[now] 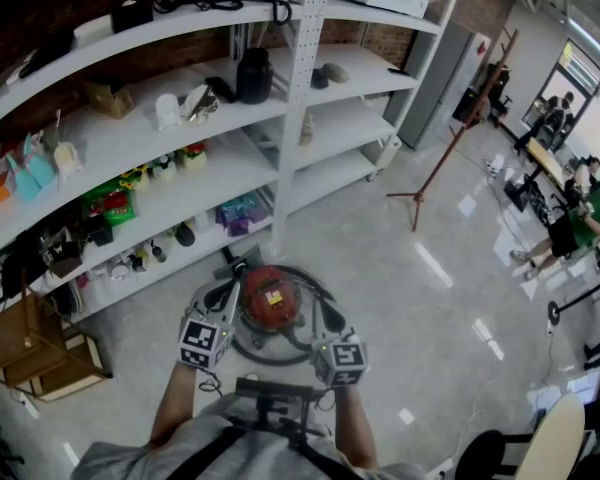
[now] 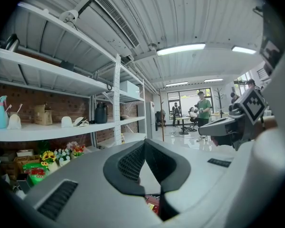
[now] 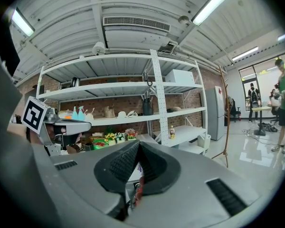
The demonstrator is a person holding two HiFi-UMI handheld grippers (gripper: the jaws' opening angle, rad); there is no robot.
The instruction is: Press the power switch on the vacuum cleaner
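1. the vacuum cleaner [image 1: 270, 293] is the round red one on the floor in front of the shelf [image 1: 310, 118], right below me, with its hose [image 1: 280, 356] looped round it.
2. i can't pick out the power switch from the head view. there's a pale patch on the red top, but it's too small to call.
3. the left gripper [image 1: 230, 290] is closed tip to tip and holds nothing. in its own view the pads [image 2: 128, 163] meet at the front, with only floor and a sliver of red showing through the gap behind them.
4. the right gripper [image 1: 325, 310] is the same, closed and empty, with a strip of red low in the gap between its pads [image 3: 121, 163].
5. both hover on either side of the vacuum cleaner, neither touching it as far as i can tell. that fits a gripper about to go down on the switch or one lifted off it, and nothing shows whether the motor is running.
6. if a press is due, my judgement is that 1 closed tip makes a good blunt poker. find the switch first, come straight down on it and keep the other gripper clear.
7. pose: both forearms reach forward and down, side by side. the gripper views look out at shelves and ceiling, so the tips point ahead rather than down.
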